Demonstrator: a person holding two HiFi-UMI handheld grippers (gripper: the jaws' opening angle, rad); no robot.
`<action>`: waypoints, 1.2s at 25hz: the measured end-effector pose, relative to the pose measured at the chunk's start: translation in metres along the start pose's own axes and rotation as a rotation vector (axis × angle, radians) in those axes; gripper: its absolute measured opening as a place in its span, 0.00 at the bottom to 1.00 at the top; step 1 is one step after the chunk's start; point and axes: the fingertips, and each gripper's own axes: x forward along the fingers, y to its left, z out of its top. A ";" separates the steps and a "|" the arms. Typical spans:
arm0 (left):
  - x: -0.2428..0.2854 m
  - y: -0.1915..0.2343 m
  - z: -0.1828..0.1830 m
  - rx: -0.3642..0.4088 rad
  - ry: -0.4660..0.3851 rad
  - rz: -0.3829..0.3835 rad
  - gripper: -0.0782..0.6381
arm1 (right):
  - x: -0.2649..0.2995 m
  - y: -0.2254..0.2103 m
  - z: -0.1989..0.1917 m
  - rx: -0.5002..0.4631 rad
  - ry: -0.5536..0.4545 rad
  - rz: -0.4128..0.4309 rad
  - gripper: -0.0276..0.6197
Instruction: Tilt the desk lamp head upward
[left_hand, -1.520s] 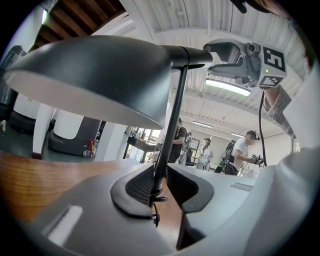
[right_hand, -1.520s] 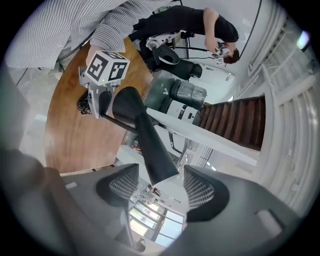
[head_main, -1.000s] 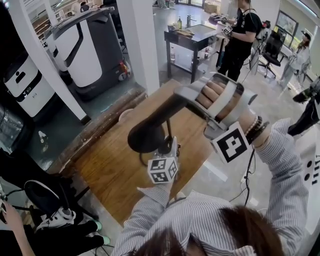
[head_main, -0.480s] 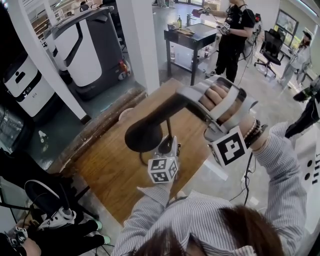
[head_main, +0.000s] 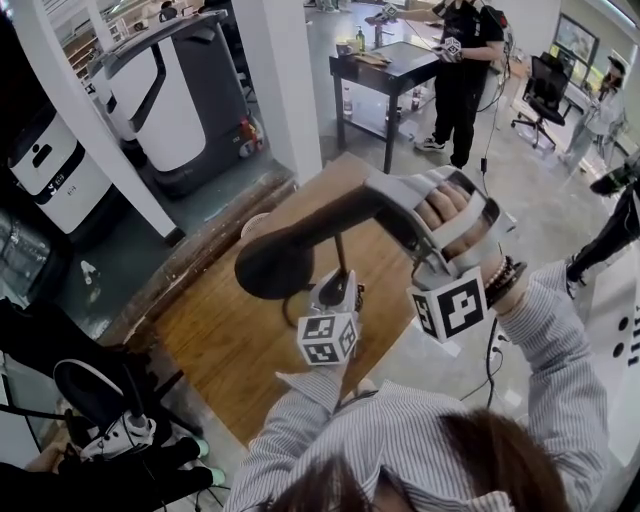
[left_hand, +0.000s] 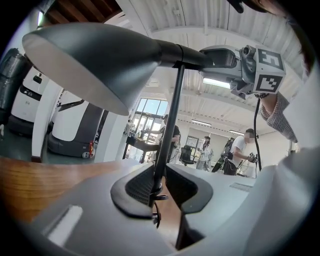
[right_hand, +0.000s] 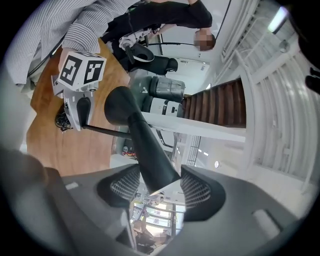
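A dark grey desk lamp stands on the wooden table (head_main: 225, 340). Its cone head (head_main: 272, 264) (left_hand: 90, 65) (right_hand: 131, 117) sits on a thin black stem (head_main: 340, 258) (left_hand: 169, 125). My left gripper (head_main: 335, 296) (left_hand: 161, 186) holds the stem low down; its jaws have just been closing and both pads now touch the stem. My right gripper (head_main: 392, 205) (right_hand: 159, 181) is shut on the narrow rear end of the lamp head, level with it. The left gripper view shows the right gripper (left_hand: 212, 57) at the upper right. The right gripper view shows the left gripper (right_hand: 82, 112) at the stem.
A black table (head_main: 390, 70) stands behind, with a person (head_main: 465, 50) next to it. White and black machines (head_main: 170, 95) and a white pillar (head_main: 285, 80) are at the back left. Shoes (head_main: 100, 415) and cables lie on the floor at the lower left.
My right gripper has rolled and shifted slightly down, and the lamp head's wide end has swung to the left. The left gripper has stayed put. The person at the back table has moved.
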 end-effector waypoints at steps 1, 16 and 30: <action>0.000 -0.001 0.000 0.002 0.001 -0.001 0.20 | -0.001 0.001 -0.001 0.019 0.005 -0.009 0.43; 0.000 0.001 0.002 -0.003 0.006 -0.023 0.20 | -0.006 0.023 -0.008 0.444 0.097 -0.173 0.44; 0.000 0.001 0.001 -0.001 0.013 -0.053 0.20 | -0.008 0.042 -0.009 0.766 0.134 -0.299 0.43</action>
